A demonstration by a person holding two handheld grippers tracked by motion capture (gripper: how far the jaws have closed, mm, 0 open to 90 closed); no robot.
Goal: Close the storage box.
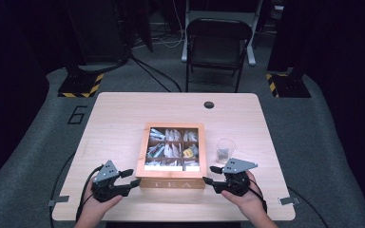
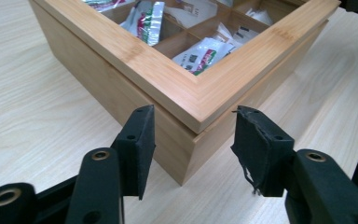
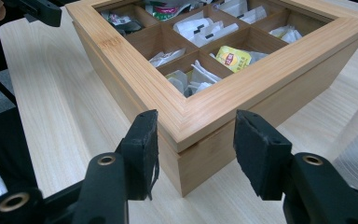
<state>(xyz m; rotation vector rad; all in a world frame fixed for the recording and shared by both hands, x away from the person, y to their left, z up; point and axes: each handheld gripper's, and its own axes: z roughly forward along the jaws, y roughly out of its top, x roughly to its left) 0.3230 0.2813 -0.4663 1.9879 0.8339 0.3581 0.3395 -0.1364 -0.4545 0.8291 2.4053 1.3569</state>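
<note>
Left tongs (image 1: 133,177) and right tongs (image 1: 209,174) are gaping open, straddling near corners of tea box (image 1: 173,183); packets (image 1: 165,151) filling compartments; worktop (image 1: 114,118) lying bare around.

A lab or studio: dark curtains, hazard-taped stand bases (image 1: 81,85), floor cables, folding chair (image 1: 217,45).

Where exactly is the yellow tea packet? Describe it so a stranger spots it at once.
Start at the wooden tea box in the middle of the table. Look in its right-hand column of compartments, middle row, beside the clear plastic cup. The yellow packet lies there, the only bright yellow one among white and silvery sachets.
</note>
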